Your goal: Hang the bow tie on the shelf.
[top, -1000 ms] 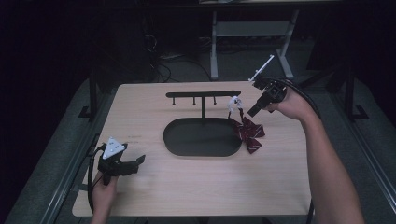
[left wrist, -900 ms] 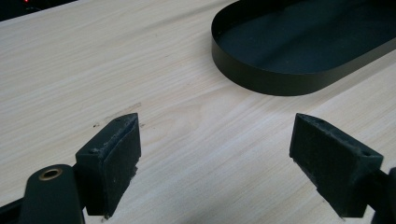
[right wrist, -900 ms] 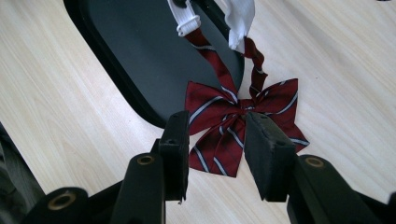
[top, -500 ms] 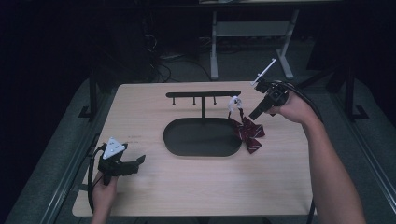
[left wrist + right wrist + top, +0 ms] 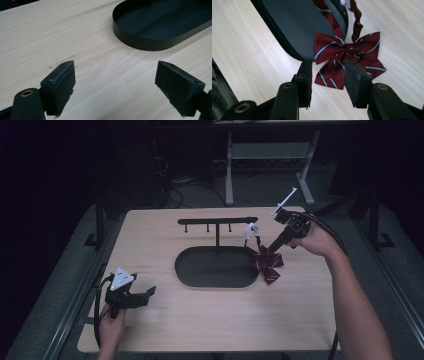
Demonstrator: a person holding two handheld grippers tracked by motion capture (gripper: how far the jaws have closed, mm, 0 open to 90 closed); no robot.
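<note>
A pale wooden table (image 5: 200,320) carries the whole setup, with the person's forearms coming in from its near edge. At its middle sits a black oval tray (image 5: 215,267), shallow-walled and with nothing lying on its floor, and from the tray's far side rises a black T-shaped stand (image 5: 218,221) whose crossbar has small pegs hanging beneath — evidently a rack meant for hanging things.

The piece in hand is a dark red striped bow tie (image 5: 266,261). It lies at the tray's right end, its bow partly on the wood and partly over the tray's rim, while its neck strap runs up toward the right end of the crossbar, where a white clasp (image 5: 251,229) shows; whether the strap actually hangs from the bar cannot be told.

The right gripper (image 5: 327,72) points down at the bow from the right. Its jaws have just been opening and now stand apart on either side of the bow's lower tails, pads clear of the fabric — released, not gripping. That suggests either a let-go after placing or a fresh approach.

The left gripper (image 5: 115,82) rests low over bare wood near the table's front left, jaws spread wide with nothing between them, kept out of the way.
</note>
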